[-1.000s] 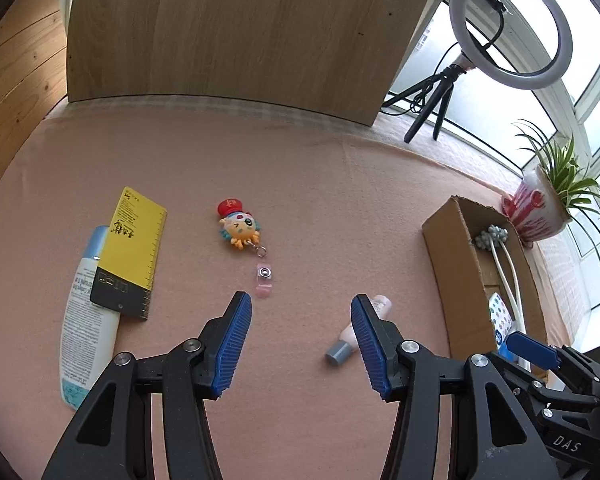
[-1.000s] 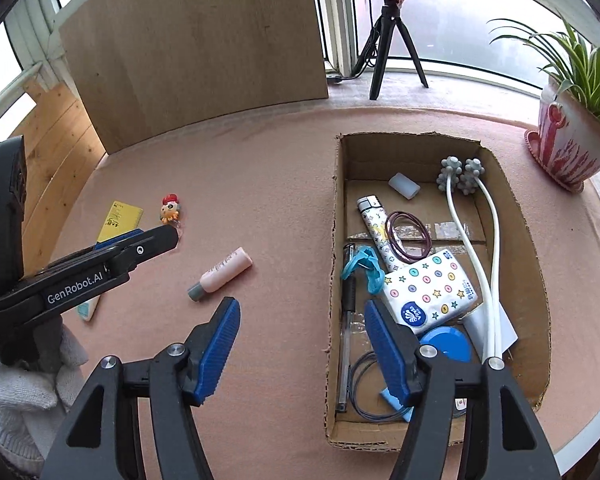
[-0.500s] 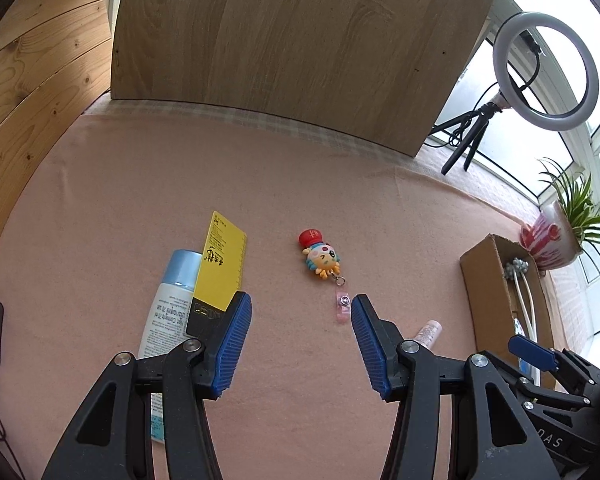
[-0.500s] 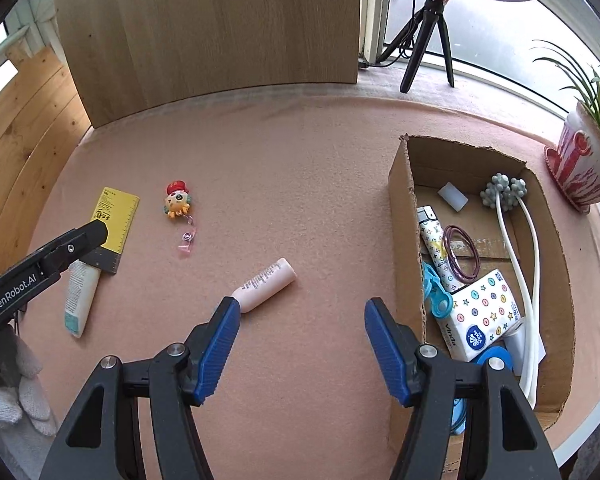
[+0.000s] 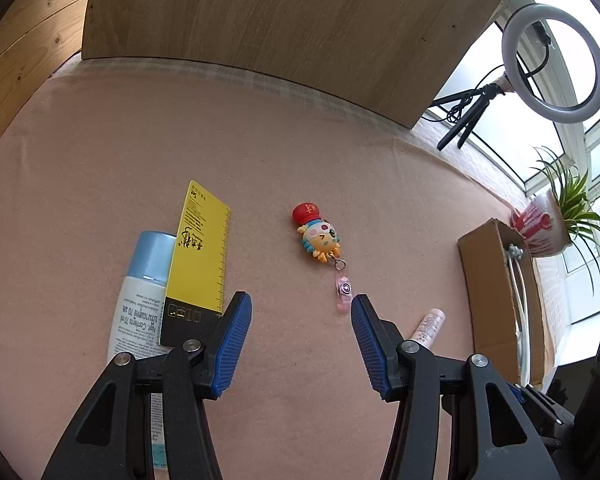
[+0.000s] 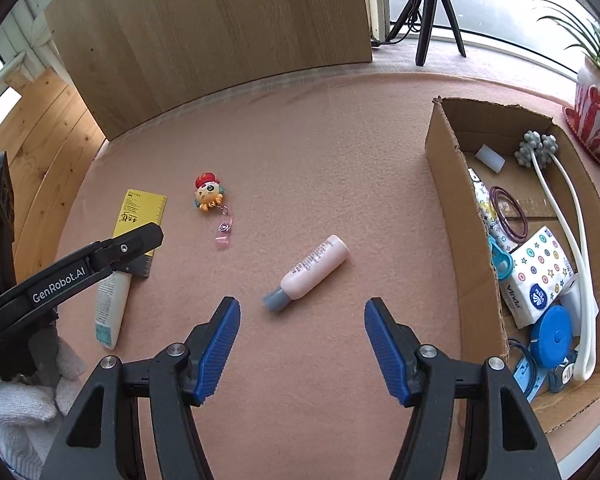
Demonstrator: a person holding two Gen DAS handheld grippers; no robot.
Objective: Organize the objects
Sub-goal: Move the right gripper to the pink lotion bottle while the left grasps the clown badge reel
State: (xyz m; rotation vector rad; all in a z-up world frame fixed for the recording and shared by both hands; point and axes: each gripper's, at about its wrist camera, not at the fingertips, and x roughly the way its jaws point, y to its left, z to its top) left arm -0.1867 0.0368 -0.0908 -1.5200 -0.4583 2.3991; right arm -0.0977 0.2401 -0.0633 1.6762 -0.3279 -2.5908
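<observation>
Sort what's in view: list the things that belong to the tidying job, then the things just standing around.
Job:
pink bottle
cartoon keychain
yellow ruler card
white tube
cardboard box

Just standing around:
ring light
potted plant
wooden board

Pink tube (image 6: 314, 270) flat beside box (image 6: 464, 216)

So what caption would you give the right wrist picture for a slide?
Open right gripper hovers above a pink bottle with grey cap lying on the pink felt table, beside a part-filled cardboard box.
</observation>
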